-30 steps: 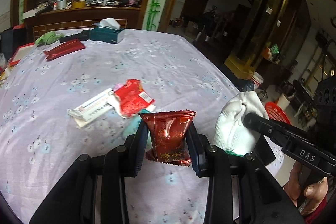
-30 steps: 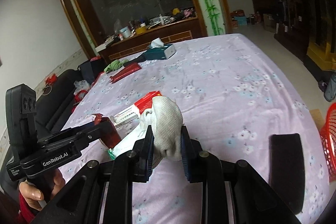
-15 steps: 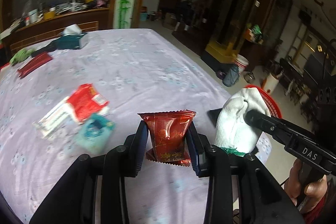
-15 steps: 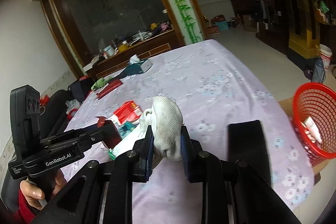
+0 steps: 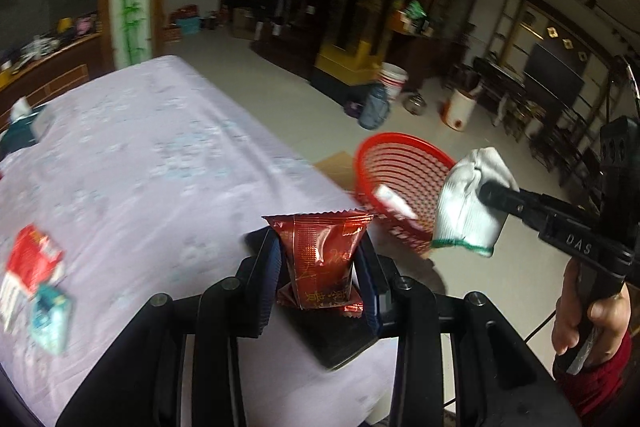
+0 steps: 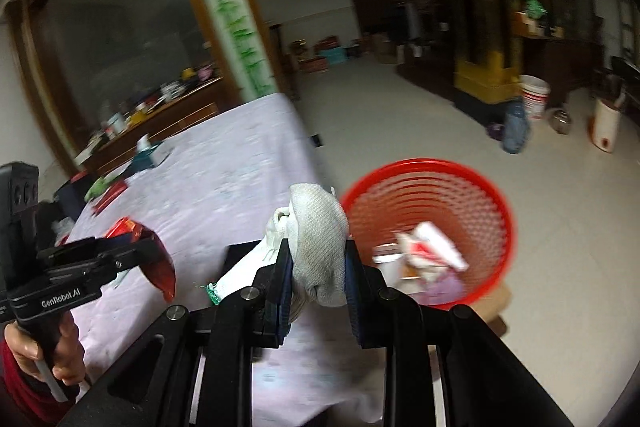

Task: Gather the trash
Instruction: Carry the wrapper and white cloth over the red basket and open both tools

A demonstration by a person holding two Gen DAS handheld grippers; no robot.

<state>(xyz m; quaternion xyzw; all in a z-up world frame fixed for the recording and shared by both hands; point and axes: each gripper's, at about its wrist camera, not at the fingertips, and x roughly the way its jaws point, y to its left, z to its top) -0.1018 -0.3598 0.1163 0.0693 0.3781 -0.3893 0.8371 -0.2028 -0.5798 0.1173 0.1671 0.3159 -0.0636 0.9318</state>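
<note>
My left gripper (image 5: 319, 277) pinches a dark red snack wrapper (image 5: 320, 259) upright between its pads, above the near corner of the purple-clothed table (image 5: 152, 163). My right gripper (image 6: 316, 277) is clamped on a white knit glove (image 6: 318, 227), whose green-edged cuff hangs loose toward eight o'clock. In the left view that glove (image 5: 466, 201) shows at three o'clock, out past the table edge.

Beyond the glove, at about one o'clock in the right view, the red mesh basket (image 6: 476, 187) stands on the floor beside the table with cartons and paper already inside. It sits well below both loads, I judge. If I let go too early, the light wrapper may flutter onto the tiles, and the limp cuff could drape over the rim.

Farther back at nine o'clock in the left view, a red packet (image 5: 34, 261) and a teal packet (image 5: 50, 317) lie uncollected on the cloth.
</note>
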